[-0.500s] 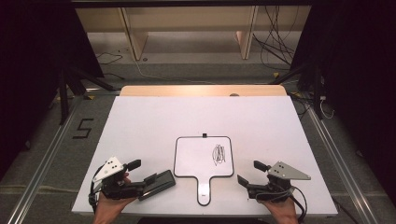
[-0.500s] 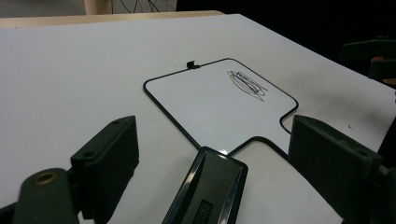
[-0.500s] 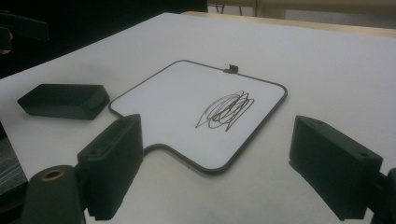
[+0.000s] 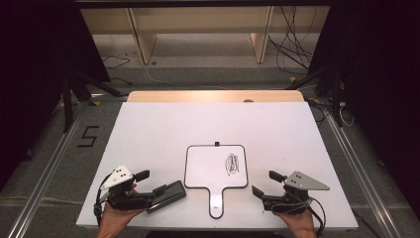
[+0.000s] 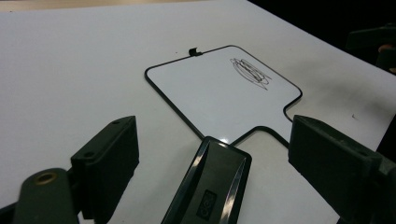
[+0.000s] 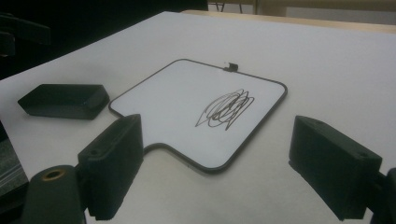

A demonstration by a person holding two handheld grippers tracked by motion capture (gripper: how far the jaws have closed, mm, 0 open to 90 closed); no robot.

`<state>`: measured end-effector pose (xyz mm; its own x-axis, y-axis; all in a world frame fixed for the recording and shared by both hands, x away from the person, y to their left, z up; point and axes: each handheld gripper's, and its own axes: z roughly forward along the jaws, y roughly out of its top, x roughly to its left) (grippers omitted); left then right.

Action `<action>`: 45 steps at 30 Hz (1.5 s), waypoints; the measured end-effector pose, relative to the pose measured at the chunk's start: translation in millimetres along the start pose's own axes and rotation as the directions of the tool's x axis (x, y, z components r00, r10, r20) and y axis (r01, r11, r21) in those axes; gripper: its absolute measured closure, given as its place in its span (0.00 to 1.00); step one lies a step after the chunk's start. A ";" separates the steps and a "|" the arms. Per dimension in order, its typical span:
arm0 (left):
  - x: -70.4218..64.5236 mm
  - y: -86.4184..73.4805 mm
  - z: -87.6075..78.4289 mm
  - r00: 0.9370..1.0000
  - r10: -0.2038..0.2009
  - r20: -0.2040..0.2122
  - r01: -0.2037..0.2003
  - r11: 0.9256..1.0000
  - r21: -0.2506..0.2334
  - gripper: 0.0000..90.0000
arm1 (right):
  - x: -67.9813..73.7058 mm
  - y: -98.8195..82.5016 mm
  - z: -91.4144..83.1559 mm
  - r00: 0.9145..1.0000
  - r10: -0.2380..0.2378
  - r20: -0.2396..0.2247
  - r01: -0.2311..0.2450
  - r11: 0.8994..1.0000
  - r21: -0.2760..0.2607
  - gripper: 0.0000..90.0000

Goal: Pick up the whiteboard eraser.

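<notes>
We judge this to be the start of wiping a scribbled board: the black whiteboard eraser lies between the spread jaws of our left gripper at the lower left of the high view, and the pads stand clear of its sides, so nothing is gripped yet. The next move calls for closing those jaws squarely on the eraser's long sides, lifting it, and carrying it right and up the frame to the scribble. Our right gripper, at the lower right, has its jaws wide and empty, aimed at the small handled whiteboard; it may need to steady the handle so the board does not slide. The whiteboard lies flat at the lower middle of the white table, white-faced with a thin black rim, rounded corners and a small black clip on its far edge. The scribble is a tight tangle of dark loops near the board's right side. The eraser is a low, glossy oblong block with a label on top.
</notes>
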<state>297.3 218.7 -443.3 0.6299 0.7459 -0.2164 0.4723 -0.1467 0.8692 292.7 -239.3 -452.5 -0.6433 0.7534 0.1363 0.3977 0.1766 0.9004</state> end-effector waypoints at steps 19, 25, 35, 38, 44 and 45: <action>1.2 13.4 9.6 0.998 0.054 -0.018 -0.049 0.975 0.219 0.18 | -1.4 -0.9 2.6 1.000 -0.005 -0.007 0.006 1.000 0.031 0.21; 1.9 14.5 12.7 0.997 0.069 -0.021 -0.060 0.959 0.275 0.18 | -1.3 -1.4 4.2 1.000 -0.007 -0.010 0.008 0.999 0.046 0.21; -2.4 11.1 20.3 0.989 0.146 0.004 -0.138 0.924 0.357 0.18 | -1.2 -1.9 5.4 1.000 -0.010 -0.021 0.011 0.998 0.055 0.21; -5.9 10.6 25.0 0.984 0.179 0.014 -0.169 0.902 0.397 0.18 | -1.0 -1.9 6.2 1.000 -0.009 -0.022 0.010 0.998 0.058 0.21; -9.6 8.9 33.5 0.970 0.242 0.028 -0.228 0.859 0.459 0.19 | -1.4 -2.0 6.2 1.000 -0.008 -0.027 0.010 0.998 0.065 0.21; -9.9 8.8 34.7 0.967 0.254 0.031 -0.238 0.851 0.468 0.19 | -1.5 -2.0 6.4 1.000 -0.010 -0.027 0.012 0.998 0.065 0.21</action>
<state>316.6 187.6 -449.0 0.7479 0.6638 -0.0024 0.5401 -0.6065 0.5836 297.0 -236.7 -457.2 -0.6647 0.7342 0.1383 0.4317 0.2263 0.8732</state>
